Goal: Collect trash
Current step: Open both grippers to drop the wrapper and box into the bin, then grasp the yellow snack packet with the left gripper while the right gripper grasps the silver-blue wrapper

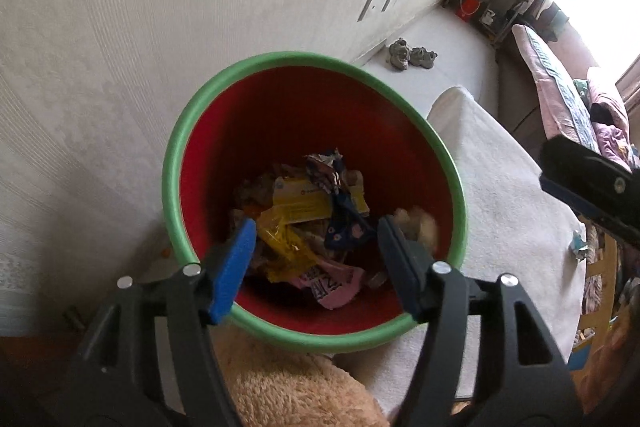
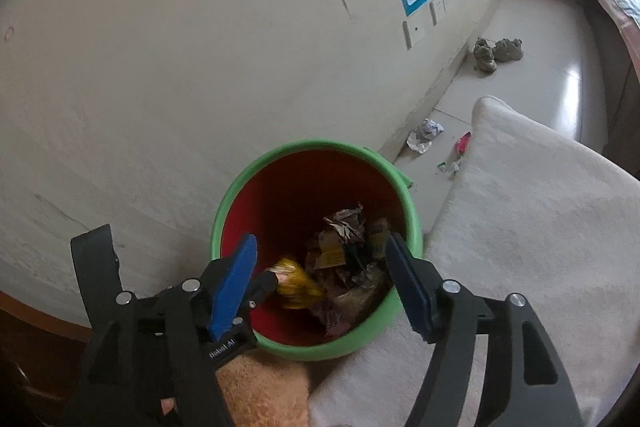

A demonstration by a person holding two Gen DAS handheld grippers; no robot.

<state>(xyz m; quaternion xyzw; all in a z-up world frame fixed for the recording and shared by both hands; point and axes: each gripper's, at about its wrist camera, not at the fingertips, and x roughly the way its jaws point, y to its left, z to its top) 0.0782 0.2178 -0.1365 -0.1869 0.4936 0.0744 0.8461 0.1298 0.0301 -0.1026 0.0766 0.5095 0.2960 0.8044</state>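
Note:
A bin with a green rim [image 1: 300, 58] and red inside stands against the wall, holding several wrappers: a yellow one [image 1: 296, 205], a dark blue one [image 1: 348, 227] and a pink one [image 1: 332, 283]. My left gripper [image 1: 316, 233] hangs open over the bin's mouth with nothing between its blue pads; a blurred tan scrap [image 1: 418, 227] shows just past its right finger. In the right wrist view the bin's rim [image 2: 320, 146] sits lower, and my right gripper [image 2: 320, 247] is open above it, empty. A blurred yellow wrapper [image 2: 296, 283] lies below the jaws inside the bin.
A white padded cover [image 2: 540, 227] borders the bin on the right, a tan fluffy thing [image 2: 260, 387] in front. On the floor beyond lie crumpled paper [image 2: 426, 133], a pink wrapper [image 2: 463, 143] and a pair of shoes [image 2: 496, 53]. The other gripper's black body [image 1: 580, 183] shows at right.

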